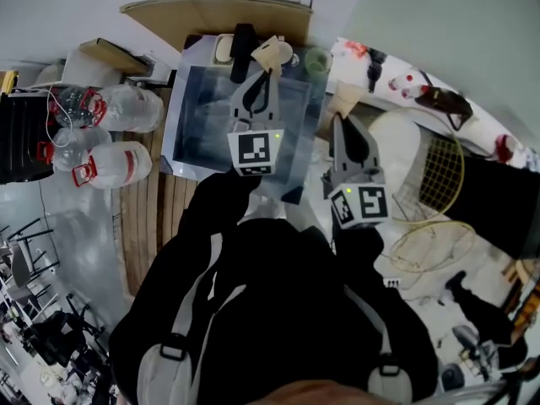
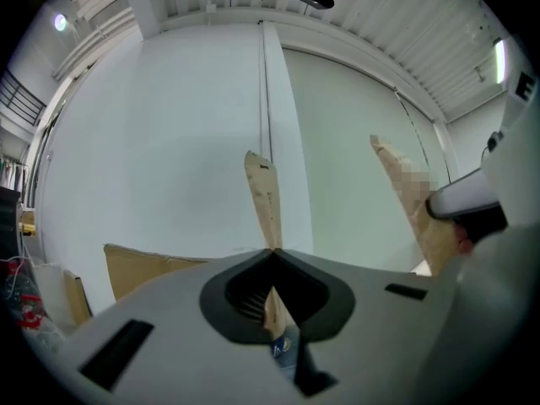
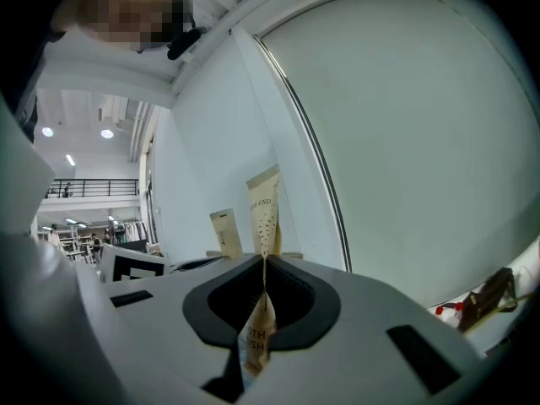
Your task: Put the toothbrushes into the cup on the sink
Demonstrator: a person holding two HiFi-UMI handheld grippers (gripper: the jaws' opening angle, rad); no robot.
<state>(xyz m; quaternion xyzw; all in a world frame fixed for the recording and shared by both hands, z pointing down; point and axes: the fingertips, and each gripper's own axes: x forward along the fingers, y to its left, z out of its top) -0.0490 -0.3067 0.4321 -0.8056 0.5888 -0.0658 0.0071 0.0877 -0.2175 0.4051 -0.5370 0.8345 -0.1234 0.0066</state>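
Two toothbrushes in tan paper packets are each held upright in a gripper. My left gripper [image 1: 263, 72] is shut on one packet [image 1: 272, 53] over the steel sink [image 1: 192, 133]; in the left gripper view the jaws [image 2: 272, 251] pinch that packet [image 2: 263, 194]. My right gripper [image 1: 339, 118] is shut on the other packet [image 1: 344, 98] at the sink's right rim, and its own view shows this packet [image 3: 264, 213] rising from the closed gripper [image 3: 265, 258]. A pale green cup [image 1: 317, 60] stands at the sink's back right corner, beyond both grippers.
A black faucet [image 1: 243, 40] and a pale soap-like item [image 1: 224, 49] sit at the sink's back. Large water jugs [image 1: 118, 163] stand left of it. A wire rack [image 1: 440, 171] and a flower-patterned cloth [image 1: 405, 83] lie to the right.
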